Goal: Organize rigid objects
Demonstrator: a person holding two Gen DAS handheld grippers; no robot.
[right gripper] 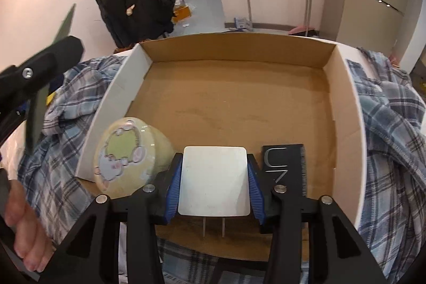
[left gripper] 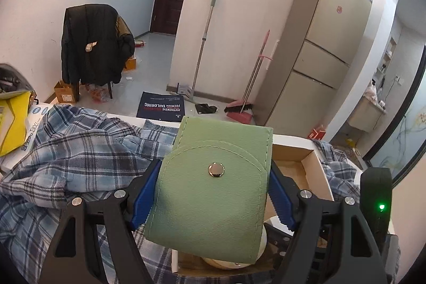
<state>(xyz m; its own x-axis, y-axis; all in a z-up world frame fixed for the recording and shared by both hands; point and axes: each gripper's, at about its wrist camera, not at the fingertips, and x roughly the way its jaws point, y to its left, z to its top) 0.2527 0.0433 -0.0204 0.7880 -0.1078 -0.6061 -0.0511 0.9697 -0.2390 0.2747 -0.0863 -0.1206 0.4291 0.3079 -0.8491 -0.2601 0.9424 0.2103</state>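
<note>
Blue-padded fingers point(left gripper: 145, 193) of the left gripper point(left gripper: 213, 190) clamp a green pouch point(left gripper: 213, 182) by its two side edges, holding it up off the plaid shirt point(left gripper: 66, 151) and above the near corner of the box point(left gripper: 311, 159). On the other side, the right gripper point(right gripper: 214, 186) is closed on a white charger point(right gripper: 214, 181) with its two prongs pointing back toward the camera, low over the near end of the box point(right gripper: 346, 108), which sits on the same plaid cloth. Beside the charger, to its left, a round cream case point(right gripper: 127, 153) with a cartoon print leans against the box's left wall, and to its right a flat black box point(right gripper: 286, 164) lies on the cardboard floor; most of the far floor is bare. My judgement is that both items are about to be set down inside. The risks: the pouch is soft and gripped only at its edges, so it could buckle or slip out if squeezed unevenly, and lowering it blind could knock the round case, which looks liable to roll. The charger sits tight between its neighbours, so opening the right gripper there may shove the black box or the case aside. The two grippers are also close together and could collide.
</note>
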